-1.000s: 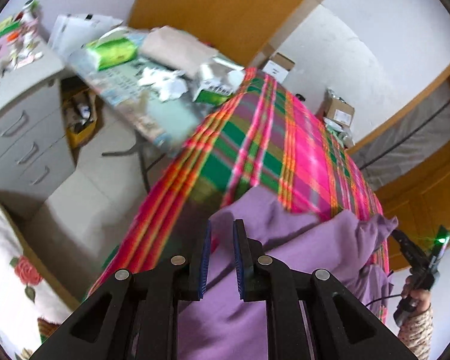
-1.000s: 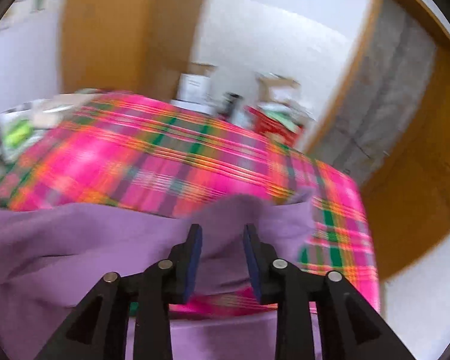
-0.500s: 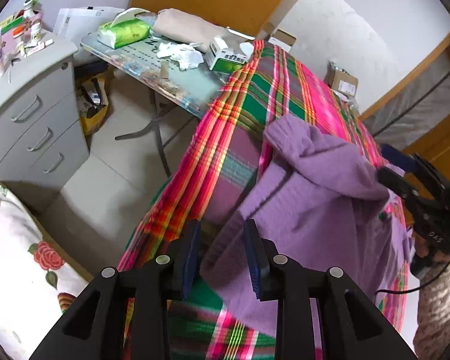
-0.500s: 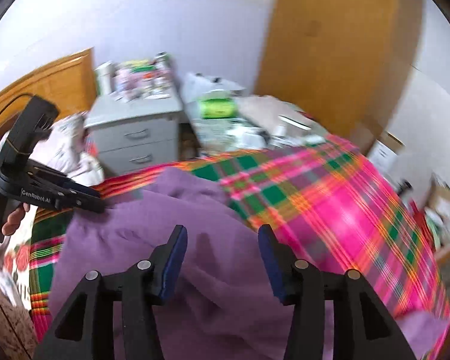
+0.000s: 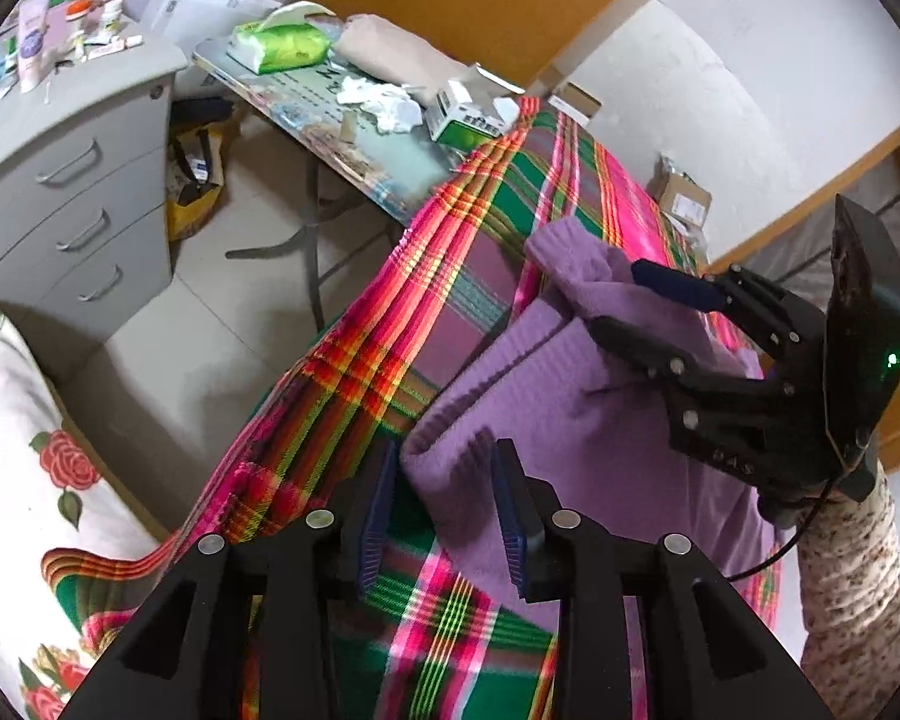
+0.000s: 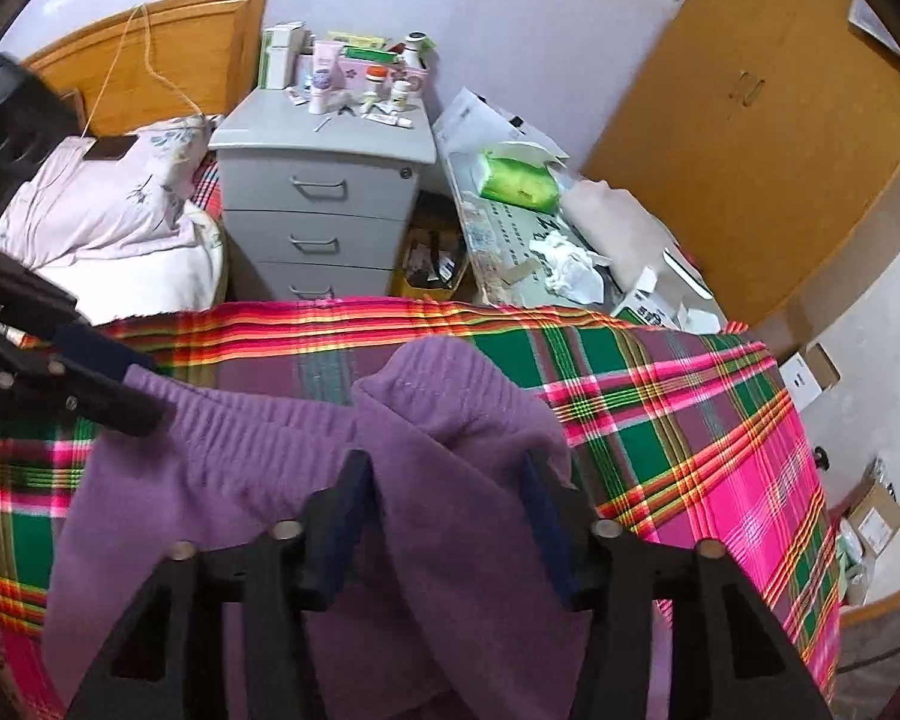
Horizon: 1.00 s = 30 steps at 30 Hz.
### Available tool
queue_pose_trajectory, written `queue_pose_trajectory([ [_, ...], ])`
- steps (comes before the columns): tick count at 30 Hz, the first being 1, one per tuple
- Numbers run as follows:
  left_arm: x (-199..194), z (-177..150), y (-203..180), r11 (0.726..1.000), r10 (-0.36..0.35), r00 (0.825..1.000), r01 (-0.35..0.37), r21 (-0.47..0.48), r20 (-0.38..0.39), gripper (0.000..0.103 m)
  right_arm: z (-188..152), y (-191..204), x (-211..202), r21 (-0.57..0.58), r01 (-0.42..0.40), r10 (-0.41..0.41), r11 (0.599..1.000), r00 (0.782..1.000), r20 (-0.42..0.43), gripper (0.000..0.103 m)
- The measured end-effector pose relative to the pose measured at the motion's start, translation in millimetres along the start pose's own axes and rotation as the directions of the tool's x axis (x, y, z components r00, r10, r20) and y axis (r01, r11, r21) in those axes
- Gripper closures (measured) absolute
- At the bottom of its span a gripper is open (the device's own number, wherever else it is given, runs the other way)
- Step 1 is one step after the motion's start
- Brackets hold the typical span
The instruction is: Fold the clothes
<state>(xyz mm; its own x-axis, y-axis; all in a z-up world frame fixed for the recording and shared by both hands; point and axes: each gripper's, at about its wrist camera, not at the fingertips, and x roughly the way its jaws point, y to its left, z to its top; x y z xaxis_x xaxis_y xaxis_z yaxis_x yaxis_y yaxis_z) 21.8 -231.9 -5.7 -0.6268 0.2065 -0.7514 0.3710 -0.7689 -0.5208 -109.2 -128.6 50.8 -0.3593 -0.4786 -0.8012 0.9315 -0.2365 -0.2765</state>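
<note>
We hover both grippers, left (image 5: pixel 444 516) and right (image 6: pixel 444 516), jaws wide, over the rumpled purple knit sweater (image 6: pixel 282 480) on the pink-green plaid cloth (image 6: pixel 690 420); next, closing on its edges.

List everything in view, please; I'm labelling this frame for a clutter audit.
purple garment: one, purple, lying on the plaid cloth
plaid cloth: one, pink, green and orange, spread under the garment
drawer cabinet: one, grey, beyond the cloth, bottles on top
tissue pack: one, green, on the side table
crumpled tissues: a white pile, on the side table
pillow: one, pale pink, left of the cabinet
left gripper: black, open, around a garment edge
right gripper: black, open, astride a garment fold
</note>
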Motion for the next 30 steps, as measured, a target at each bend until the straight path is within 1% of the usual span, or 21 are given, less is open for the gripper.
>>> queue_pose_trajectory([
  [2,1,1,-1,1.0,0.01,1.0,-0.01,-0.003,-0.003,0.07,-1,-6,1,0.013,0.002,-0.002,1.0,1.0,0.0,0.071],
  [3,1,1,0,1.0,0.003,1.0,-0.003,-0.017,-0.004,0.07,-1,-9,2,0.02,0.003,-0.003,1.0,1.0,0.0,0.081],
  [4,0,2,3,0.999,-0.009,1.0,0.008,-0.036,-0.005,0.07,-1,-12,2,0.026,0.005,-0.005,1.0,1.0,0.0,0.088],
  [6,0,2,8,0.996,-0.035,0.999,0.034,-0.08,-0.005,0.07,-2,-19,1,0.035,0.01,-0.01,0.999,1.0,0.007,0.091],
  [8,0,2,11,0.993,-0.049,0.999,0.048,-0.106,-0.004,0.071,-3,-27,0,0.055,0.012,-0.013,0.998,1.0,0.017,0.092],
  [11,0,1,8,0.995,-0.035,0.999,0.035,-0.092,-0.003,0.072,-4,-47,-1,0.115,0.016,-0.019,0.993,0.999,0.033,0.092],
  [12,2,1,7,0.996,-0.031,0.999,0.03,-0.089,-0.009,0.079,-4,-56,-1,0.14,0.02,-0.025,0.99,0.999,0.037,0.092],
  [13,2,1,7,0.996,-0.028,1.0,0.027,-0.088,-0.011,0.083,-5,-64,-1,0.166,0.024,-0.031,0.986,0.999,0.04,0.093],
  [16,3,0,10,0.994,-0.041,0.999,0.04,-0.097,-0.01,0.087,-7,-90,2,0.236,0.035,-0.046,0.971,0.998,0.041,0.093],
  [18,4,-1,11,0.994,-0.048,0.999,0.047,-0.101,-0.009,0.092,-9,-104,5,0.273,0.038,-0.05,0.961,0.998,0.037,0.093],
  [23,2,-3,14,0.99,-0.077,0.997,0.078,-0.117,0.01,0.094,-12,-129,16,0.356,0.038,-0.049,0.934,0.999,0.02,0.095],
  [26,-5,-2,16,0.985,-0.103,0.994,0.108,-0.133,0.043,0.094,-12,-132,18,0.367,0.025,-0.039,0.93,0.999,0.03,0.096],
  [27,-8,-2,17,0.984,-0.108,0.993,0.115,-0.136,0.055,0.094,-12,-133,19,0.37,0.022,-0.037,0.929,0.999,0.035,0.096],
  [30,-19,-3,19,0.982,-0.107,0.989,0.121,-0.144,0.098,0.094,-4,-135,12,0.369,0.016,-0.052,0.929,0.995,0.087,0.096],
])
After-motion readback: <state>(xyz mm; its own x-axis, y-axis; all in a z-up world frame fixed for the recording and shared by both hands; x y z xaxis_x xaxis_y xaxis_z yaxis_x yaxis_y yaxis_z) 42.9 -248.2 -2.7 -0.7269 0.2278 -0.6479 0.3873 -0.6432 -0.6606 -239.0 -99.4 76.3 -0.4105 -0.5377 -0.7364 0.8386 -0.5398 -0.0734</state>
